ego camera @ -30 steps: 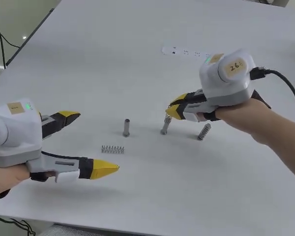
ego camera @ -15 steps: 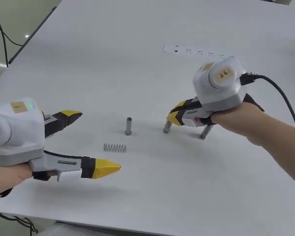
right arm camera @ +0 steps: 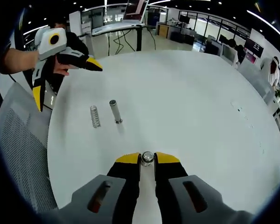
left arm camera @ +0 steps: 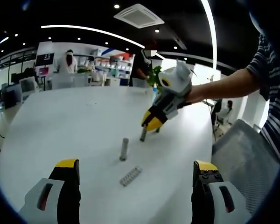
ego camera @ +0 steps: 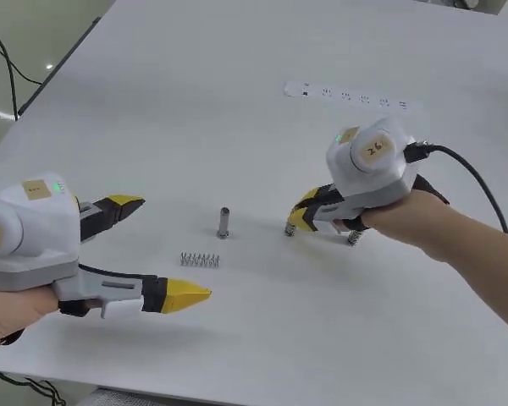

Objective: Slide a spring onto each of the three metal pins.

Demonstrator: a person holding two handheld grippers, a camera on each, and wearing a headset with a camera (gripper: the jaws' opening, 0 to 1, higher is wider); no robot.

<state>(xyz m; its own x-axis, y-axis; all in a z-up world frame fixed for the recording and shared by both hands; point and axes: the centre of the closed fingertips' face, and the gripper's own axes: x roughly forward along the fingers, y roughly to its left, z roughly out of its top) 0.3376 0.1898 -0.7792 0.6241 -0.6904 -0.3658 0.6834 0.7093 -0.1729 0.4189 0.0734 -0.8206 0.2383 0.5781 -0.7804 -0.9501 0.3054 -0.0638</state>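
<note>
Left gripper (ego camera: pixel 170 247): I see a white and pale grey housing, black jaw arms ending in pointed yellow tips, a tan sticker and a small green light on top.
Right gripper (ego camera: pixel 296 218): the same white body, black arms and yellow tips; a round tan sticker carries handwritten digits that I cannot read with certainty.
Jaw blocks: in both gripper views I see grey moulded blocks, each with a dark slot, below the yellow tips.
Cable (ego camera: pixel 440 150): black, plugged into the back of the right gripper.
Sleeve (left arm camera: pixel 269 70): short, with dark and light stripes.
</note>
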